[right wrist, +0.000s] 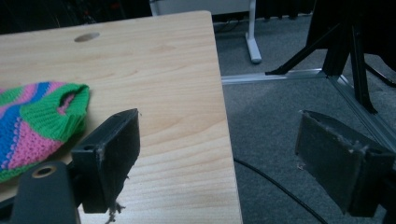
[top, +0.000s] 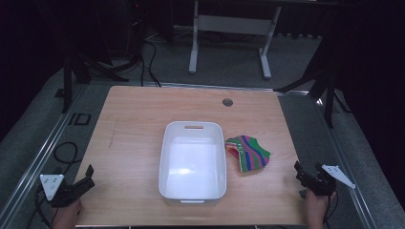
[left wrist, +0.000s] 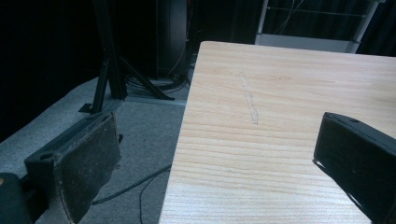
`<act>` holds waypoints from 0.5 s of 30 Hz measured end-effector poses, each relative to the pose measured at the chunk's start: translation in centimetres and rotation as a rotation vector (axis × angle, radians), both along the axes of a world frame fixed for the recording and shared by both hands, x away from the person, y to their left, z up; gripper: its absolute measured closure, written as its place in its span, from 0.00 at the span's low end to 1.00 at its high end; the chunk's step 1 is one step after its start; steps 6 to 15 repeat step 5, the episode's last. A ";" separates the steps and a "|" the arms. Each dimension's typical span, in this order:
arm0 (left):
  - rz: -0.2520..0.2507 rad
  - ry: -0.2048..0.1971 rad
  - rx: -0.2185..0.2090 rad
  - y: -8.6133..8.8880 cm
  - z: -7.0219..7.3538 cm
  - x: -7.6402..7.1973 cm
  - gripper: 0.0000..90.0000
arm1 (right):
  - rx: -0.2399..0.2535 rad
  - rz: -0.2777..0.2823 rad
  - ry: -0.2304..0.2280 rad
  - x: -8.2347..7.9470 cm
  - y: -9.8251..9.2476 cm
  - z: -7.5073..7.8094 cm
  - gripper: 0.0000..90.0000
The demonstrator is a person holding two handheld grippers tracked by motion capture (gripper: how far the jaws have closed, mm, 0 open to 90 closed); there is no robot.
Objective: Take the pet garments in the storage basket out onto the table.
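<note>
Two grippers hang at the table's [top: 133, 119] near corners, jaws spread, grasping nothing: the left gripper [top: 87, 177] over the left edge, the right gripper [top: 305, 172] over the right. The striped knitted cloth [top: 248, 153] lies just beside the white plastic tub's [top: 165, 157] right wall, near the right gripper, well apart from the left.

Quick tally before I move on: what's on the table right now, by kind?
White plastic bin: 1
Striped knitted cloth: 1
Hand-held grippers at the table's near corners, both open and holding nothing: 2, the left hand-held gripper and the right hand-held gripper
Total: 4
</note>
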State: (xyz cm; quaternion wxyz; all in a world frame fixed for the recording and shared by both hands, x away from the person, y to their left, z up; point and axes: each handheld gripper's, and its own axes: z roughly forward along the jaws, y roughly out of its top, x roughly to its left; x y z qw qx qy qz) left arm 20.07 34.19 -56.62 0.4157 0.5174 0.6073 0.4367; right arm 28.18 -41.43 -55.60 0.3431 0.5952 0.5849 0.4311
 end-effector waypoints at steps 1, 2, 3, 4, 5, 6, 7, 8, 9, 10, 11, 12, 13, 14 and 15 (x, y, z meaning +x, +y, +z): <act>0.000 -0.001 0.001 0.0 0.0 0.0 0.01 | -0.004 0.002 0.007 0.0 0.1 0.0 0.16; 0.000 -0.001 -0.001 0.0 0.0 0.0 0.01 | -0.008 0.003 0.010 0.1 0.1 0.0 0.16; 0.000 -0.002 -0.001 0.0 0.0 0.0 0.01 | -0.007 0.006 0.012 0.1 0.1 0.0 0.16; 0.000 -0.001 0.001 0.0 0.0 0.0 0.01 | -0.002 0.010 0.012 0.1 0.1 0.0 0.16; -0.001 -0.001 0.001 0.0 0.0 0.0 0.01 | 0.003 0.008 0.012 0.1 0.0 0.0 0.16; -0.001 -0.001 0.001 0.0 0.0 0.0 0.01 | 0.003 0.008 0.012 0.1 0.0 0.0 0.16; -0.001 -0.001 0.001 0.0 0.0 0.0 0.01 | 0.003 0.008 0.012 0.1 0.0 0.0 0.16; -0.001 -0.001 0.001 0.0 0.0 0.0 0.01 | 0.003 0.008 0.012 0.1 0.0 0.0 0.16; -0.001 -0.001 0.001 0.0 0.0 0.0 0.01 | 0.003 0.008 0.012 0.1 0.0 0.0 0.16; -0.001 -0.001 0.001 0.0 0.0 0.0 0.01 | 0.003 0.008 0.012 0.1 0.0 0.0 0.16; -0.001 -0.001 0.001 0.0 0.0 0.0 0.01 | 0.003 0.008 0.012 0.1 0.0 0.0 0.16; -0.001 -0.001 0.001 0.0 0.0 0.0 0.01 | 0.003 0.008 0.012 0.1 0.0 0.0 0.16; -0.001 -0.001 0.001 0.0 0.0 0.0 0.01 | 0.003 0.008 0.012 0.1 0.0 0.0 0.16; -0.001 -0.001 0.001 0.0 0.0 0.0 0.01 | 0.003 0.008 0.012 0.1 0.0 0.0 0.16; -0.001 -0.001 0.001 0.0 0.0 0.0 0.01 | 0.003 0.008 0.012 0.1 0.0 0.0 0.16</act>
